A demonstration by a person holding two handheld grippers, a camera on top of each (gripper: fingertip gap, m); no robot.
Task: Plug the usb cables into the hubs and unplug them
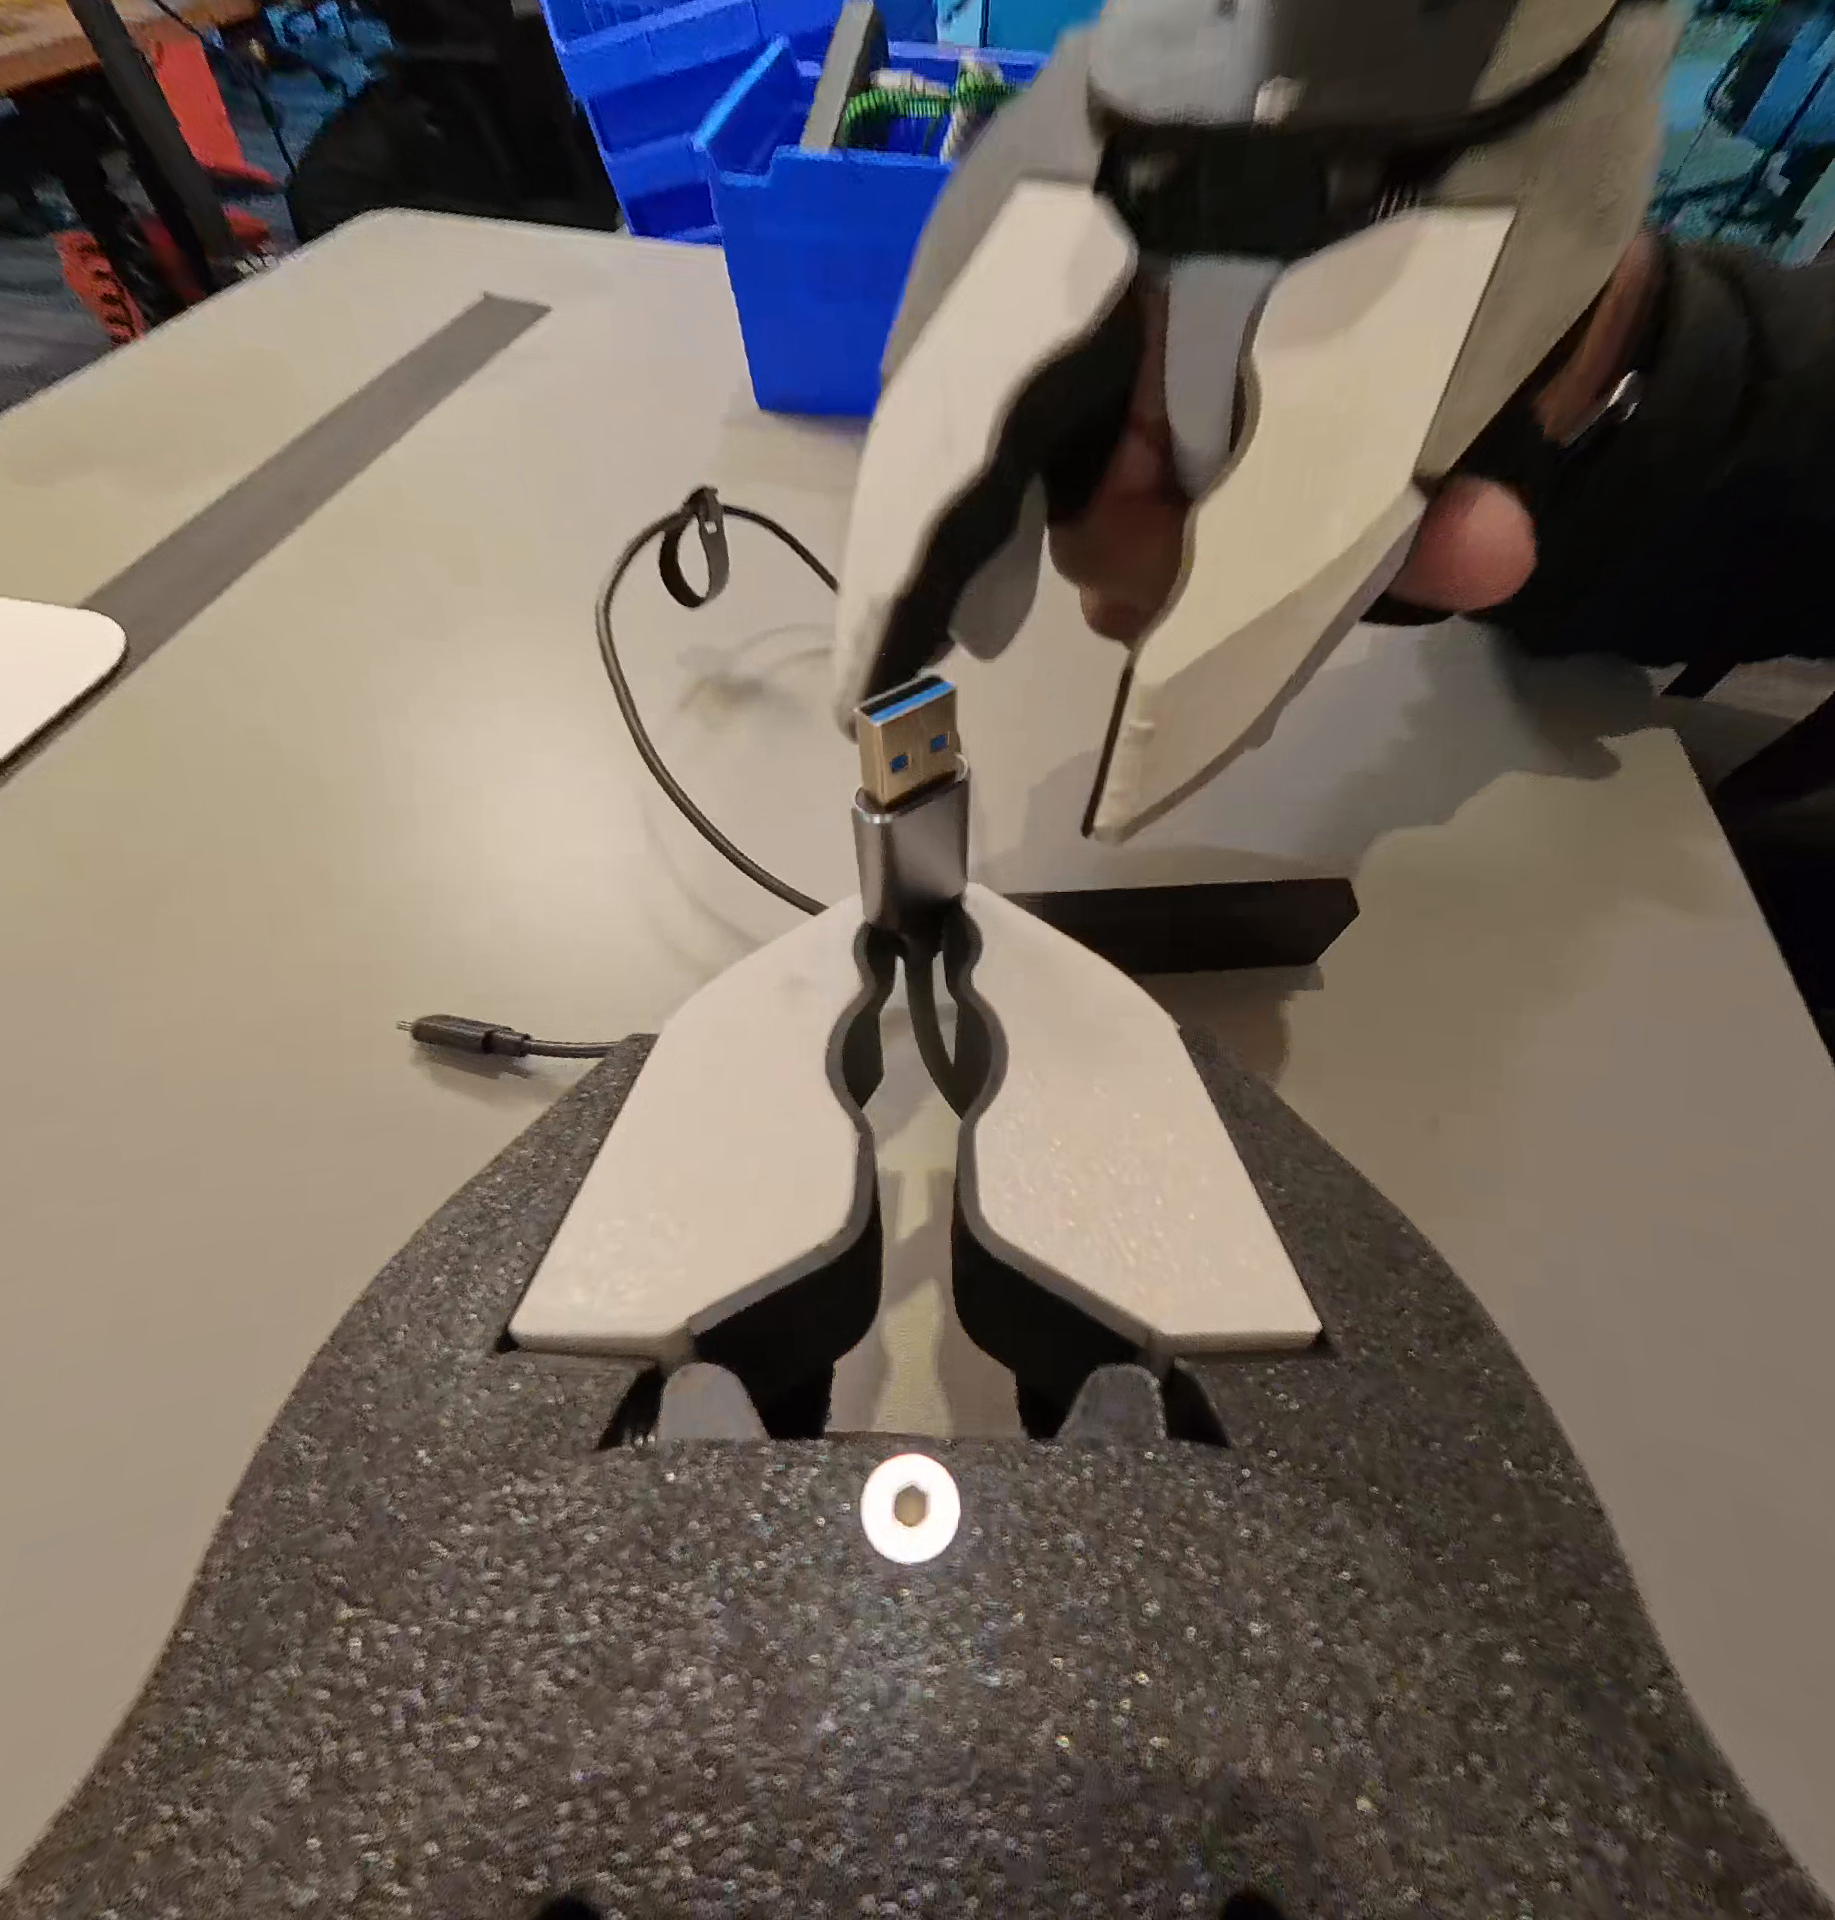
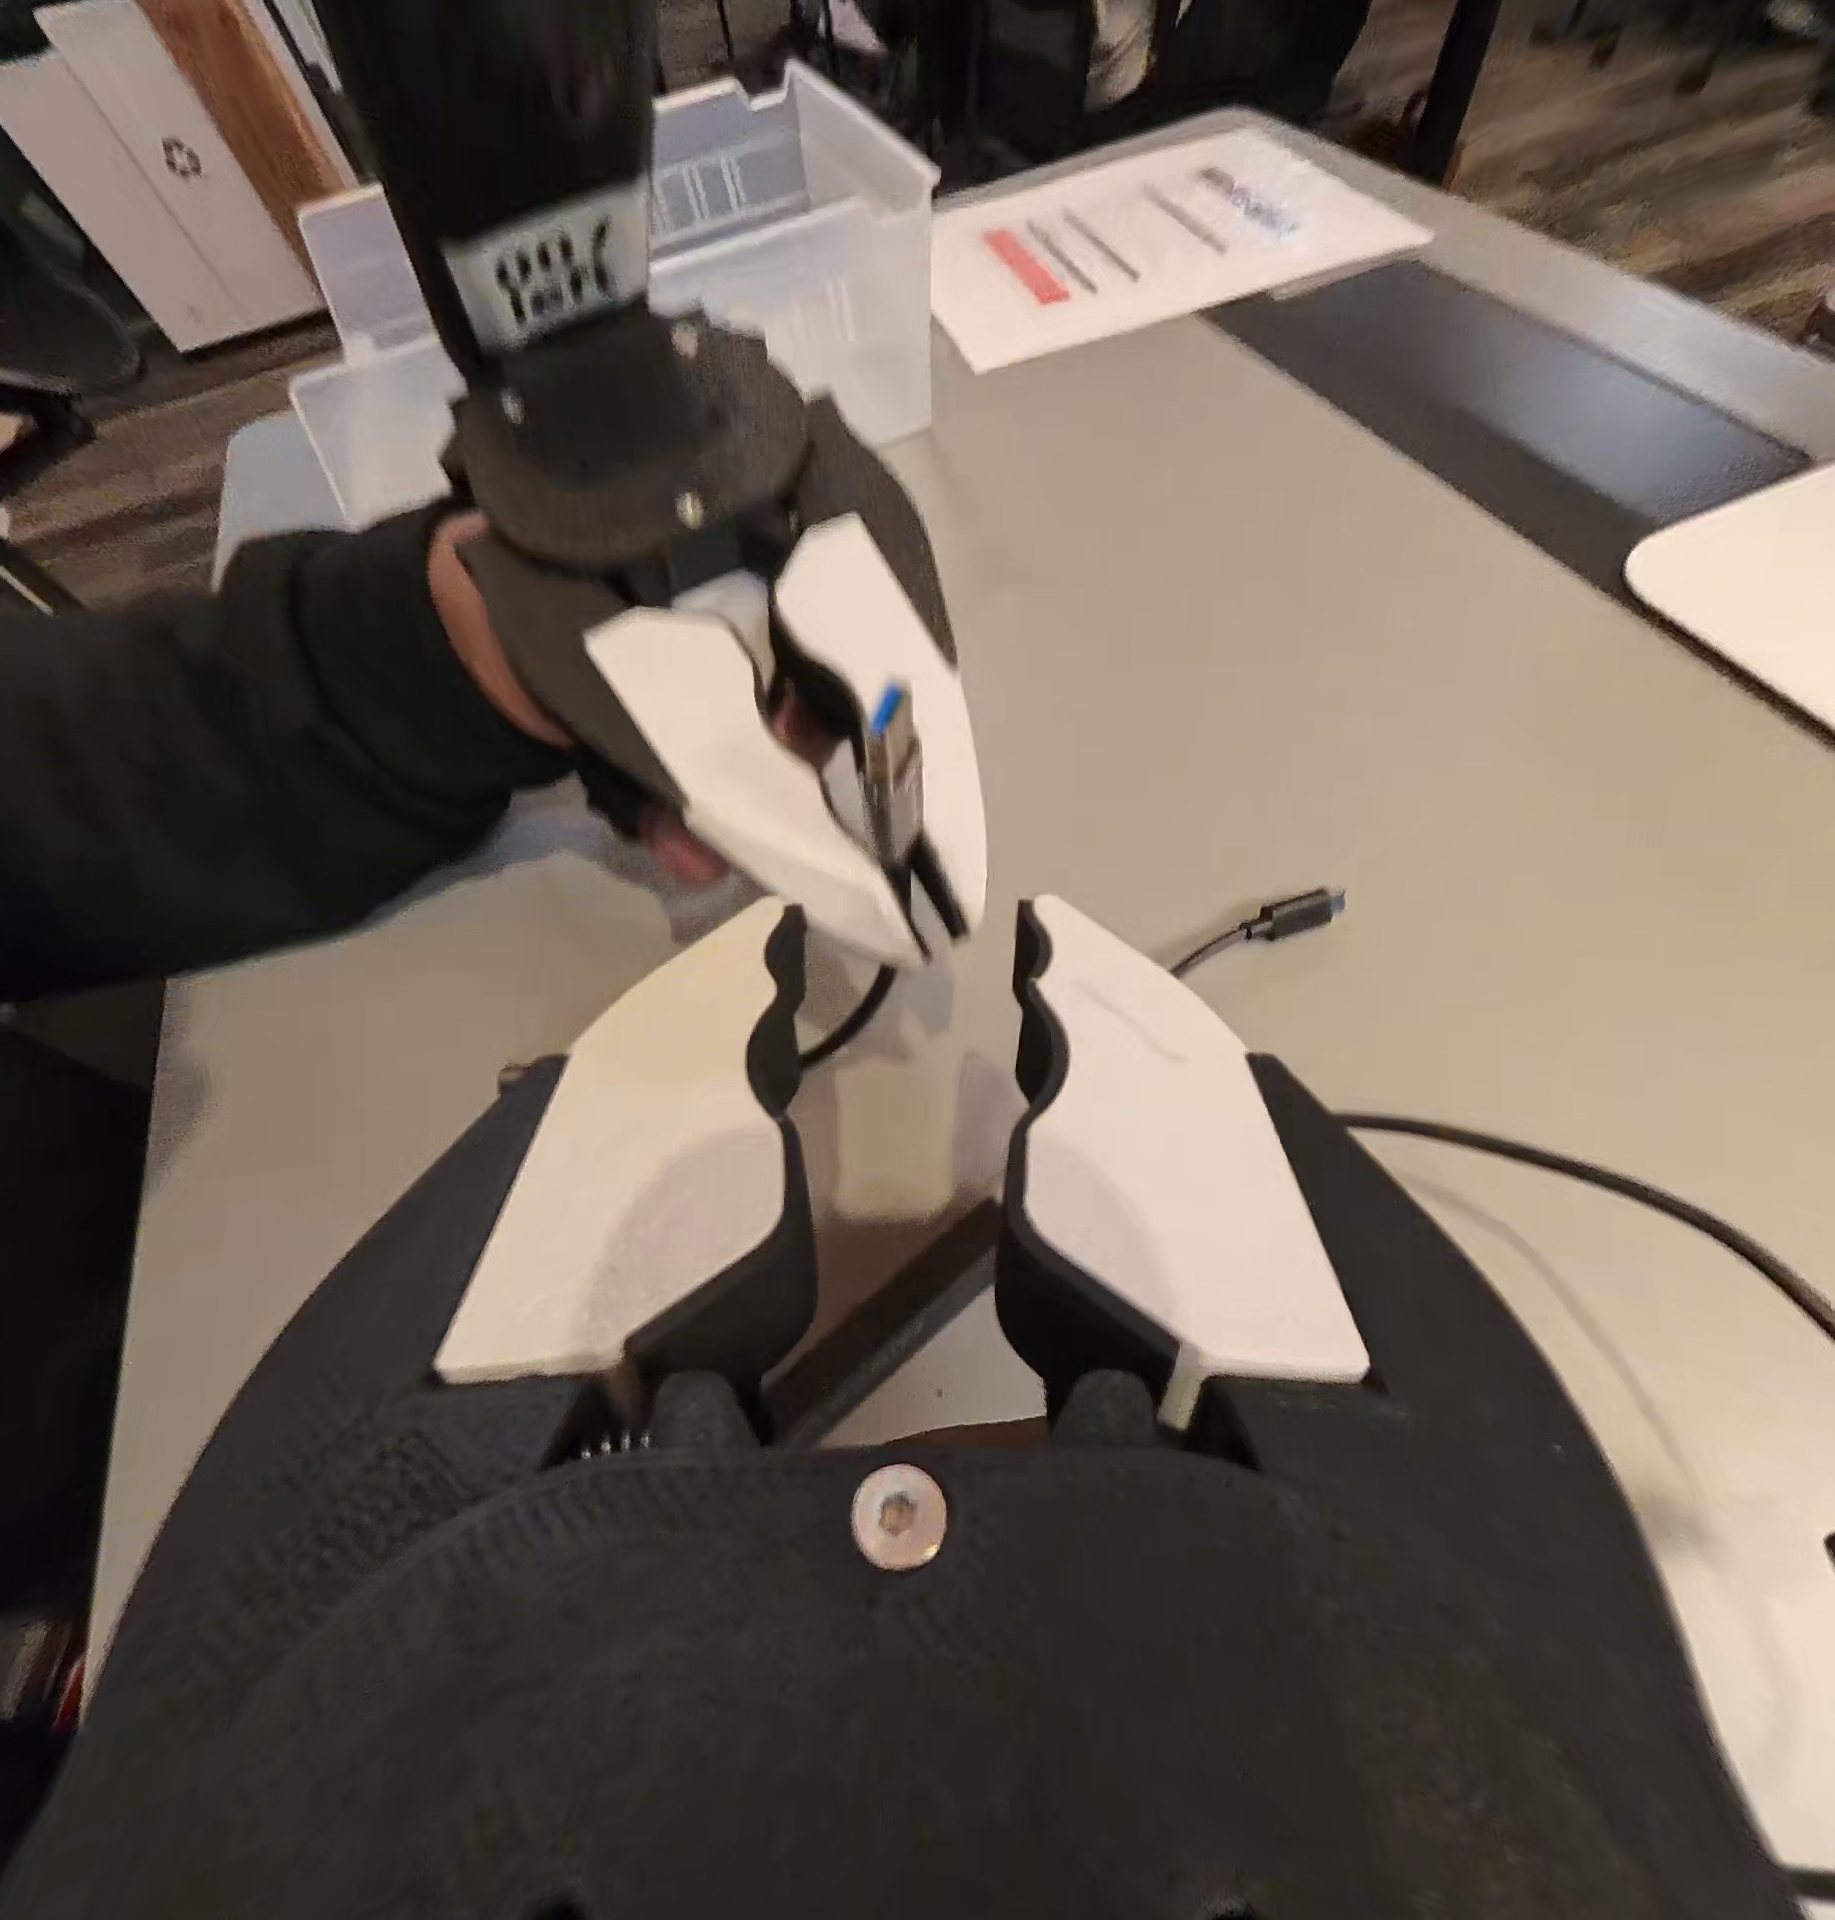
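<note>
Left gripper [image 1: 915, 914] fingers pinch the grey metal USB-A plug [image 1: 908, 800], sticking out past their tips. Right gripper [image 2: 897, 930] fingers spread, empty. Black rectangular hub [image 1: 1193, 920] on desk beyond: align square before pushing.

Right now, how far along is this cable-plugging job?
Early, by the look of it. In hand: the left claw is shut on a USB plug, held upright in the air. The right claw hangs open beside it. Left: the black hub lies behind on the table; another cable end lies loose.
</note>
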